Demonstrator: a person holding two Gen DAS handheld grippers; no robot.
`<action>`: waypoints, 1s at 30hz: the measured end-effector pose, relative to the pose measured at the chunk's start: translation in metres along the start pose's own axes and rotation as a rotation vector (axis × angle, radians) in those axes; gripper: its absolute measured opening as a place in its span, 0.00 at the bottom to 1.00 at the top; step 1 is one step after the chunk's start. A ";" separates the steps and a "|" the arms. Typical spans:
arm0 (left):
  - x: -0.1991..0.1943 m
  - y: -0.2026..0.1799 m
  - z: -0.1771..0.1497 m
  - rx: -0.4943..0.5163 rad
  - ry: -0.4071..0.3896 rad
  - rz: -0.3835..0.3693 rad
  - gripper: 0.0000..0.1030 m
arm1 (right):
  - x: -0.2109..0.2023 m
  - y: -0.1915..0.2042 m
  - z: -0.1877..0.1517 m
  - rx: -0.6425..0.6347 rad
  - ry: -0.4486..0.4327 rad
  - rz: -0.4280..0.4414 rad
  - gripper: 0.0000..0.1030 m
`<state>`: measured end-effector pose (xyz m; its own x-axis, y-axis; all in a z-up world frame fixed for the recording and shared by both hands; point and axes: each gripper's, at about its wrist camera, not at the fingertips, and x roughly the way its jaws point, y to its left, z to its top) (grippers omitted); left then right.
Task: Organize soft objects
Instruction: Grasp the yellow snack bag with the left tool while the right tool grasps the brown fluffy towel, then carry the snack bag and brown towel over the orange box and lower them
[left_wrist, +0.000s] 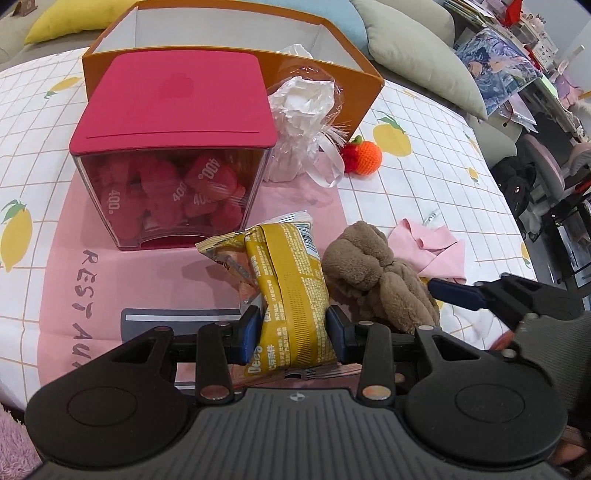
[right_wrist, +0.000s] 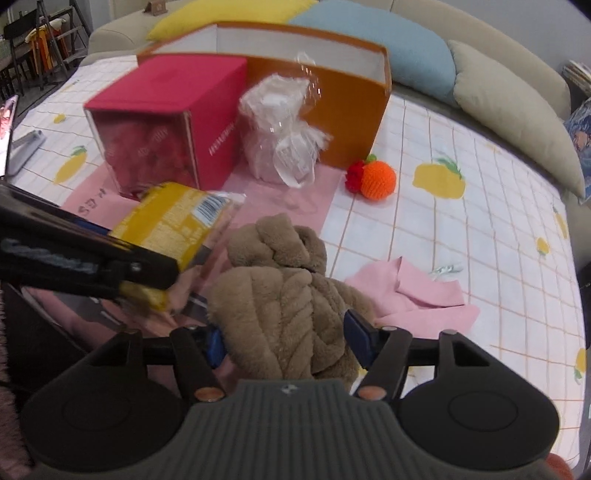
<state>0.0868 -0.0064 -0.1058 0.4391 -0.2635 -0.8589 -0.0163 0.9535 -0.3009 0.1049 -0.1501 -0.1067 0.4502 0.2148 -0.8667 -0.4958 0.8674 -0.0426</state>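
1. One orange box, open at the top.
2. One clear box with a red lid, with several red packets inside; their exact number cannot be told.
3. One yellow snack packet.
4. One brown plush bundle.
5. One white item wrapped in clear film.
6. One orange crocheted fruit.
7. One pink cloth.
8. Three plain cushions: yellow, blue, beige.
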 end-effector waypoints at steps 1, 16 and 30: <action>0.000 0.001 0.000 -0.002 -0.001 0.002 0.43 | 0.005 0.000 0.000 0.002 0.017 0.002 0.60; -0.026 -0.004 -0.005 0.038 -0.035 -0.047 0.43 | -0.027 0.004 0.001 -0.021 -0.048 -0.044 0.34; -0.094 -0.027 0.033 0.064 -0.234 -0.197 0.42 | -0.088 -0.041 0.044 0.188 -0.225 -0.012 0.34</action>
<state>0.0757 -0.0023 -0.0035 0.6228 -0.4105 -0.6660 0.1430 0.8967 -0.4189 0.1183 -0.1843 -0.0064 0.6193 0.2801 -0.7335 -0.3527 0.9339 0.0589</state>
